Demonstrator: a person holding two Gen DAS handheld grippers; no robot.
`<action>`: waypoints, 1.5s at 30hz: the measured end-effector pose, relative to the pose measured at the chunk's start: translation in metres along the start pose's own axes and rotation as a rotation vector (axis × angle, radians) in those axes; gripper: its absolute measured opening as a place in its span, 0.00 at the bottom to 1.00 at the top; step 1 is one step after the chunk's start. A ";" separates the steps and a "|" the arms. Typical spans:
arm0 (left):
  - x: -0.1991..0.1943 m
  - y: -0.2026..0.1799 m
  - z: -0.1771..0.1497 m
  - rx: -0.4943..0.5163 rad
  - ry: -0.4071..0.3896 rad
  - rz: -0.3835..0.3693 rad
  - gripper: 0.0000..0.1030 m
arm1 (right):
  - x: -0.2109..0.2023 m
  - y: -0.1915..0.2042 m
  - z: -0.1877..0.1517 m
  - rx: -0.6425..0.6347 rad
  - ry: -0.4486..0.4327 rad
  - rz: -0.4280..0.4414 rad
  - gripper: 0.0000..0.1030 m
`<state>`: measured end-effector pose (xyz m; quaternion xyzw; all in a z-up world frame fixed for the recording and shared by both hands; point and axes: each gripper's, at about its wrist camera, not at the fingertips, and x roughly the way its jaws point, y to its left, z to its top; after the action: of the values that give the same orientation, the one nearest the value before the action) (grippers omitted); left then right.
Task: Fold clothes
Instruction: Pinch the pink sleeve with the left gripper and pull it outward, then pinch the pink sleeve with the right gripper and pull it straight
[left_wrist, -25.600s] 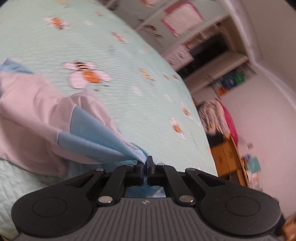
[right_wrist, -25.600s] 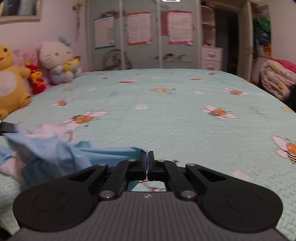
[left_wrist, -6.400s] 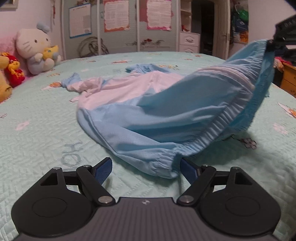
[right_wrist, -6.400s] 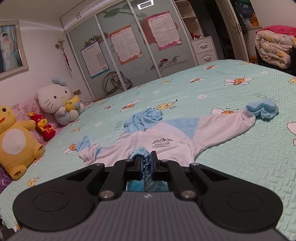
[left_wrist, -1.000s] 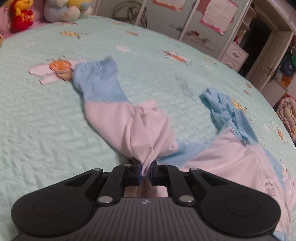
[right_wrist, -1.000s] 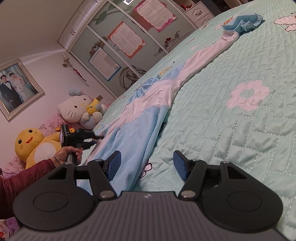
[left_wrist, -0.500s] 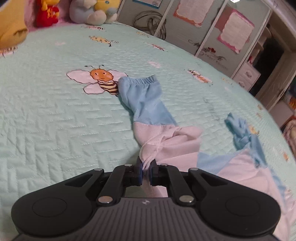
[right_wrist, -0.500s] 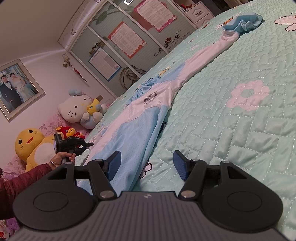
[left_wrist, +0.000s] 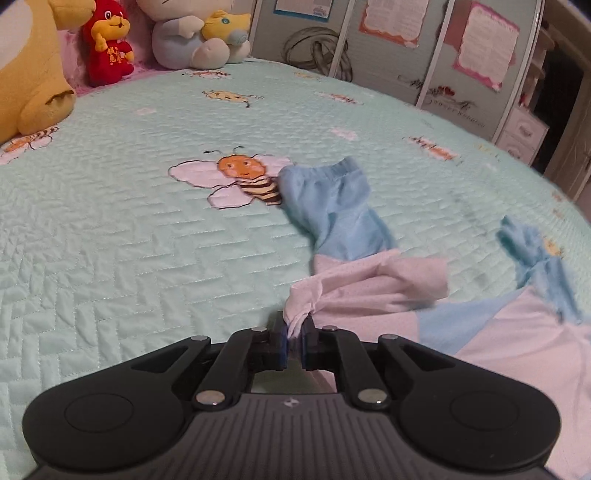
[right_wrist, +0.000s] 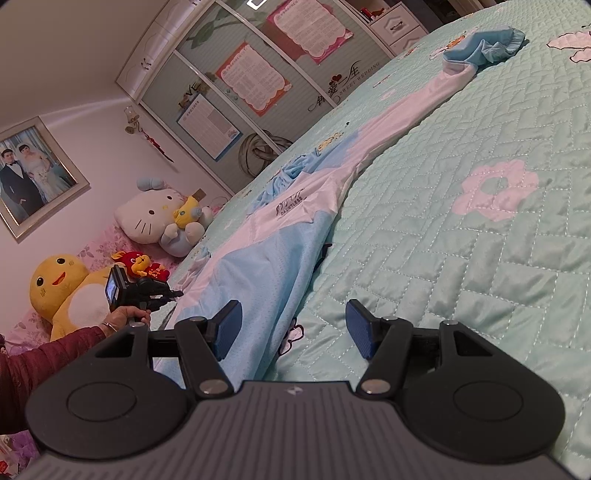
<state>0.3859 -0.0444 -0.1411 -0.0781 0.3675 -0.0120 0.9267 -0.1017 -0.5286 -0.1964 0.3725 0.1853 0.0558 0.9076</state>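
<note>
I saw the white and light blue thin-fabric jacket (right_wrist: 280, 236) lying spread out on the bed with the mint-green quilted cover (left_wrist: 110, 236), which has printed bees and flowers. In the left wrist view, the left hand-held gripper (left_wrist: 293, 341) was pinching a bunched fold of the white part of one sleeve (left_wrist: 369, 284). Its jaws were just beginning to open, but the cloth was between them and the pads were pressing on it. The blue cuff (left_wrist: 325, 184) of this sleeve lay flat on the cover, touching the printed bee (left_wrist: 240, 177). The blue hood (left_wrist: 535, 251) was crumpled at the right side of the same view.

In the right wrist view, the right hand-held gripper (right_wrist: 291, 328) was spread wide, with nothing pressed between its blue pads (right_wrist: 229, 328). The lower blue hem of the jacket lay just under and beside its left finger; I could not tell if it touched. The other sleeve (right_wrist: 424, 99) stretched far away to the upper right and ended in a crumpled blue cuff (right_wrist: 484, 46). At the left I saw the person's left hand (right_wrist: 125, 317), in a dark red sleeve (right_wrist: 44, 354), holding the left device. Behind it, a yellow plush duck (right_wrist: 59, 291) and a white plush cat (right_wrist: 155, 218) sat at the head of the bed.
</note>
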 end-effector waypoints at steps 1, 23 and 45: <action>0.001 0.000 0.000 0.002 0.003 0.002 0.09 | 0.000 0.000 0.000 0.000 0.000 0.000 0.61; -0.094 -0.030 -0.097 -0.005 0.030 -0.164 0.60 | 0.031 -0.009 0.054 0.141 0.018 -0.120 0.63; -0.083 -0.045 -0.122 0.260 -0.094 -0.023 0.54 | 0.172 -0.093 0.162 0.197 -0.028 -0.233 0.00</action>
<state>0.2439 -0.0985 -0.1652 0.0380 0.3181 -0.0667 0.9449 0.1150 -0.6610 -0.2059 0.4367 0.2191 -0.0734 0.8694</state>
